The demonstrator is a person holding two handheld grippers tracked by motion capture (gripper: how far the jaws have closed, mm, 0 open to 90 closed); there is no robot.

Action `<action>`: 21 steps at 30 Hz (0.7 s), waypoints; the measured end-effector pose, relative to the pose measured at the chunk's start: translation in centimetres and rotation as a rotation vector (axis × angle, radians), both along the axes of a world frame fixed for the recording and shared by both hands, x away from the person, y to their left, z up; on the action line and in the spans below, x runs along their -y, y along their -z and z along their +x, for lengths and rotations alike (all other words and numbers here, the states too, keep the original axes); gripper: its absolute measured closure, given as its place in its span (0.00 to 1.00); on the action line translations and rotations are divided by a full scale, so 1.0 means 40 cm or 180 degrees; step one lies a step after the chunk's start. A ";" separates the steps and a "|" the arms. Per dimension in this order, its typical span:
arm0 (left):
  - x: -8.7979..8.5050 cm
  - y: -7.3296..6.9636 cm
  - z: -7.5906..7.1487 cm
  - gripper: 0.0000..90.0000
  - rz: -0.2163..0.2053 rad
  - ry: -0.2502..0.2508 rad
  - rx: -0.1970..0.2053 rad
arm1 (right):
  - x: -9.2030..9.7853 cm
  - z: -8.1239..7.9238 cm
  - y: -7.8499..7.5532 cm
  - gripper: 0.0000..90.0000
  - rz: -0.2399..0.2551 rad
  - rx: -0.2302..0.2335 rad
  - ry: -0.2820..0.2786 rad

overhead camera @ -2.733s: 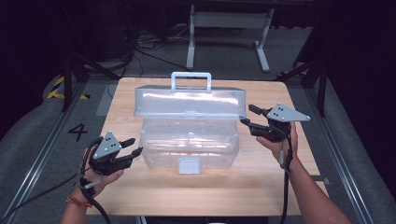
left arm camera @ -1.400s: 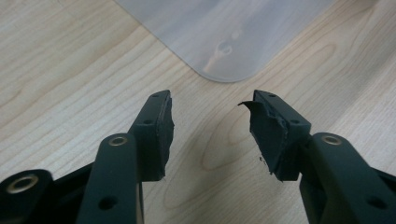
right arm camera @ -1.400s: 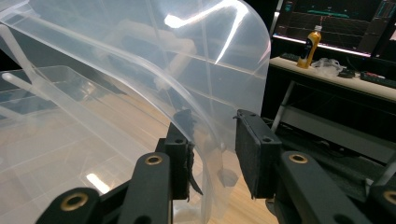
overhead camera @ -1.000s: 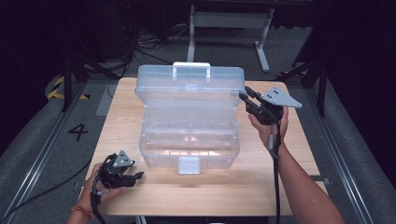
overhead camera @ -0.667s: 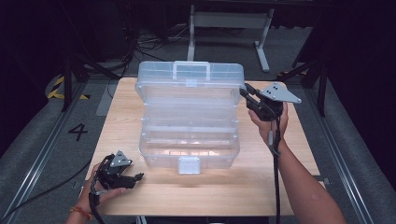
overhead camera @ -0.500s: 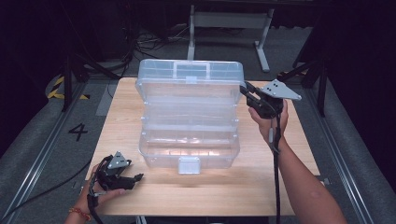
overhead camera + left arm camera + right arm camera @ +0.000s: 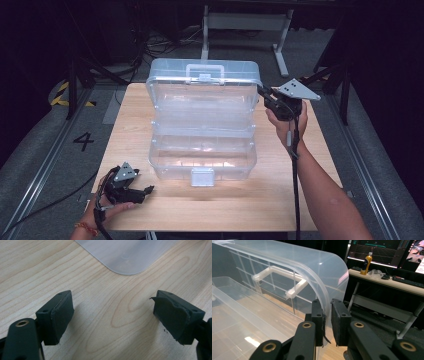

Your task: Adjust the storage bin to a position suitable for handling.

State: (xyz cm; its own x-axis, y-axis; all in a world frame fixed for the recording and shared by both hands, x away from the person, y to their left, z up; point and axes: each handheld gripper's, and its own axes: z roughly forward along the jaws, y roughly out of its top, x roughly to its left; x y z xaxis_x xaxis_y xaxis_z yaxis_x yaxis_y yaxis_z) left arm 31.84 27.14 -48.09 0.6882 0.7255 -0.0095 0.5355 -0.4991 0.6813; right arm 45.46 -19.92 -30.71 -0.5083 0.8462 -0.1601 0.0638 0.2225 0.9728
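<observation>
The raised lid (image 7: 205,82) of the clear box (image 7: 202,160) was clamped by the right gripper (image 7: 266,95) at frame centre-right, while the left gripper (image 7: 146,190), lower left, was held just opened over bare table (image 7: 270,175).

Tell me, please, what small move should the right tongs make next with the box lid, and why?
Probably keep swinging the lid a little further back until it rests by itself. The right tongs are shut on the lid's edge, and the lid stands about upright over the clear box. The left tongs, whose jaws have just been opening, sit empty on the table, so nothing else steadies the lid.
</observation>
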 end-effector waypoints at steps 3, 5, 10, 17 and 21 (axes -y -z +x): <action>0.000 0.000 0.000 0.19 -0.0002 -0.0003 0.0000 | 0.000 0.007 -0.001 0.91 0.0019 -0.0010 0.0003; 0.000 0.000 0.000 0.19 0.0002 -0.0001 0.0000 | 0.001 0.012 -0.002 0.91 0.0016 -0.0020 -0.0005; -0.002 0.000 -0.001 0.19 0.0022 -0.0011 0.0019 | 0.001 0.022 -0.008 0.91 0.0016 -0.0055 -0.0017; -0.004 0.000 -0.005 0.19 0.0007 -0.0065 0.0006 | 0.003 0.043 -0.012 0.92 0.0039 -0.0099 -0.0024; -0.005 0.000 -0.005 0.19 0.0013 -0.0057 0.0009 | 0.001 0.052 -0.014 0.92 0.0030 -0.0112 -0.0011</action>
